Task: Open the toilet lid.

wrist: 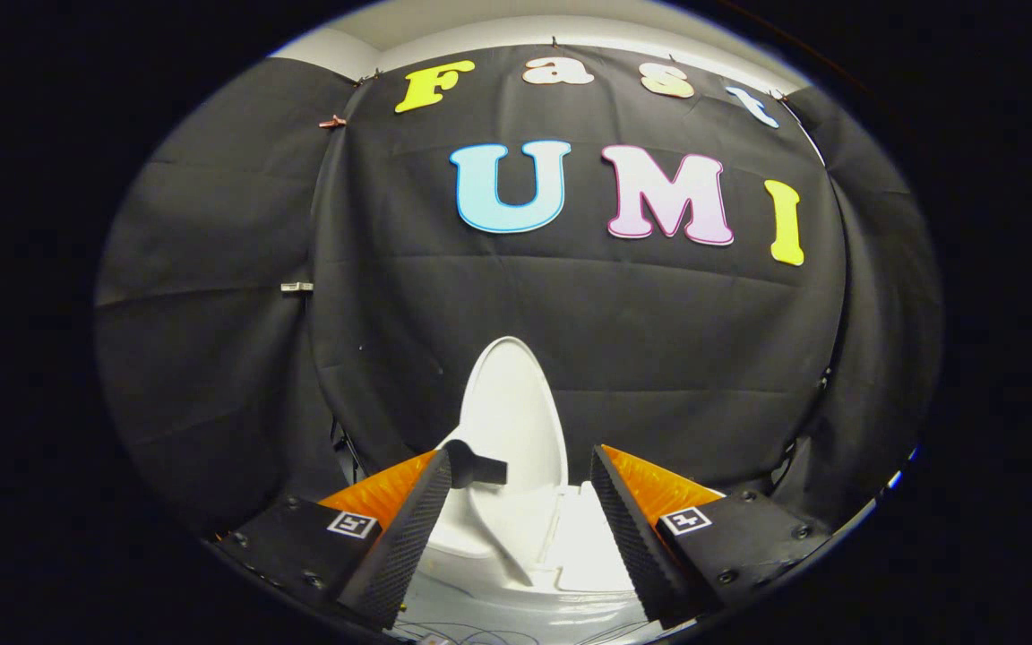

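A white toilet point(561, 546) stands against the black cloth wall, just ahead of my fingers. Its lid point(511, 417) is raised and stands nearly upright, rising above the gap between the fingers. A small dark tab point(480, 468) juts out from the lid's lower left edge, close to the left fingertip. My gripper point(520, 461) is open, and nothing sits between its fingers. The left finger point(408, 528) and the right finger point(628, 528) flank the lower part of the lid and the toilet's rear deck without pressing on them.
Black cloth walls point(211, 358) close the booth behind and on both sides of the toilet. A metal clip point(296, 287) holds the cloth on the left. Thin cables point(346, 448) hang near the wall left of the toilet.
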`<state>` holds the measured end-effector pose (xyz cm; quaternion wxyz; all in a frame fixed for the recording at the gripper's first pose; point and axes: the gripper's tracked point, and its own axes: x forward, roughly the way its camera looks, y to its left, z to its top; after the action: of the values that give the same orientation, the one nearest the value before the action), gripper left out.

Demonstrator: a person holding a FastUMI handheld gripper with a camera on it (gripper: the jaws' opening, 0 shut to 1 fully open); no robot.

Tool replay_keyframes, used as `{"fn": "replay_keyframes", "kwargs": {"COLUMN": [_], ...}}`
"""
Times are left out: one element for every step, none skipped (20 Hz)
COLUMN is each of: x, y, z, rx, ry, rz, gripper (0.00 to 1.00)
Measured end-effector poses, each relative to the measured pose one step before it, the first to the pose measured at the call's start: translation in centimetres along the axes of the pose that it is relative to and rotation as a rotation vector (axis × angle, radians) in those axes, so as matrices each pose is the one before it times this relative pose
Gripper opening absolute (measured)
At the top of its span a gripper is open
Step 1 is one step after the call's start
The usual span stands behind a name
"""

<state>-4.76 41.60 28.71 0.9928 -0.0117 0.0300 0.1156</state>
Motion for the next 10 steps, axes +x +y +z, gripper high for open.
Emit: {"fn": "replay_keyframes", "kwargs": {"x": [-0.392,-0.223,-0.222,-0.294,-0.327,-0.007,-0.071,-0.274,-0.14,-0.133], "y": [-1.301,-1.153,-1.32,-1.648,-1.413,-1.484,-1.692,-1.506,-1.684,-1.651], "z": [0.228,0.117,0.206,0.095,-0.022,-0.163,-0.388,-0.396,-0.489,-0.032], "rx": [0.00173,0.00812,0.01153,0.01206,0.01342,0.00915,0.00058,-0.00484,-0.00545,-0.00529], "ry": [-0.00955,-0.01121,-0.01422,-0.00982,-0.01296,-0.00893,-0.00072,-0.00402,-0.00084,-0.01753], "rz": [-0.00513,0.0021,-0.00016,-0.0052,-0.00283,-0.00819,-0.01469,-0.0151,-0.01505,-0.0192], "gripper": [0.98,0.99,0.99,0.98,0.98,0.98,0.98,0.98,0.98,0.99]}}
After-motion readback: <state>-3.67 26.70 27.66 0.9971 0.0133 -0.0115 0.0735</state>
